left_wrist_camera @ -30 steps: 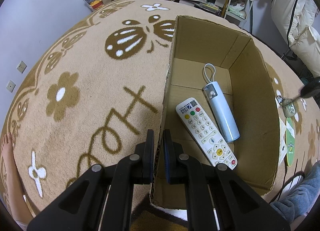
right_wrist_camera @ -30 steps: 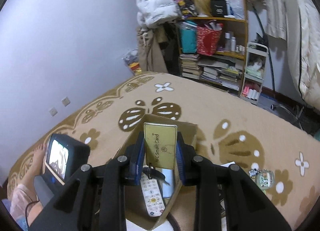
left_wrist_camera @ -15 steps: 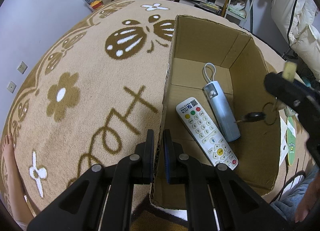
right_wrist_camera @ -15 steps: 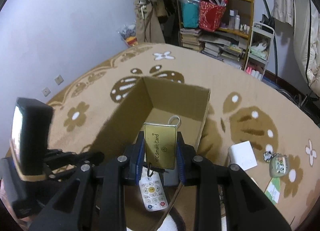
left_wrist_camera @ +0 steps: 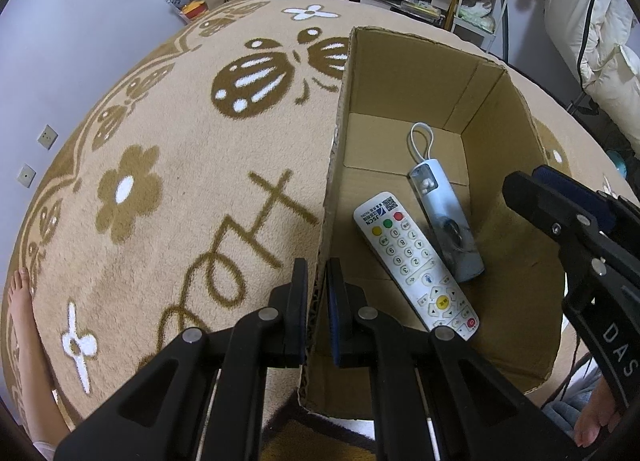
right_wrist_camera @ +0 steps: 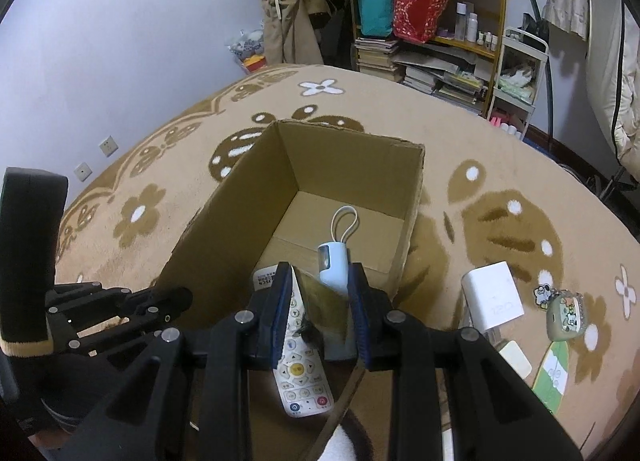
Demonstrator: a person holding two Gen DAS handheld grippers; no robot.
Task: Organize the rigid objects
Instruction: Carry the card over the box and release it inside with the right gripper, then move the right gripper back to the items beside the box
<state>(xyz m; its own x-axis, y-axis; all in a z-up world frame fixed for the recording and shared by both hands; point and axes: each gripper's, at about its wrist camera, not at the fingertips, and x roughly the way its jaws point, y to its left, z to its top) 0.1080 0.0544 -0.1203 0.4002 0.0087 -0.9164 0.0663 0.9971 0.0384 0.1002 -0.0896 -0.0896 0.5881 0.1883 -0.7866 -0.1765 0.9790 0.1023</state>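
An open cardboard box [left_wrist_camera: 404, 73] [right_wrist_camera: 352, 165] stands on the patterned carpet. Inside lie a white remote [left_wrist_camera: 416, 265] [right_wrist_camera: 300, 373] and a light blue tube [left_wrist_camera: 444, 217] [right_wrist_camera: 334, 265] with a white loop. My left gripper [left_wrist_camera: 317, 265] is shut on the box's left wall near the front corner. My right gripper [right_wrist_camera: 320, 273] [left_wrist_camera: 536, 181] hangs low over the box's right side, shut on a gold card [right_wrist_camera: 320, 301] that sits tilted between the pads. A dark key [left_wrist_camera: 452, 229] on the card's ring rests on the blue tube.
On the carpet right of the box lie a white adapter block [right_wrist_camera: 490, 297], a small charm keychain [right_wrist_camera: 564, 313] and a green tag [right_wrist_camera: 554, 373]. A crowded shelf [right_wrist_camera: 432, 21] stands at the back. A bare foot [left_wrist_camera: 20, 289] rests at the carpet's left edge.
My right gripper has come down over the box with the card, which now sits tilted. The dangling key has reached the blue tube. My left gripper has kept still on the wall.
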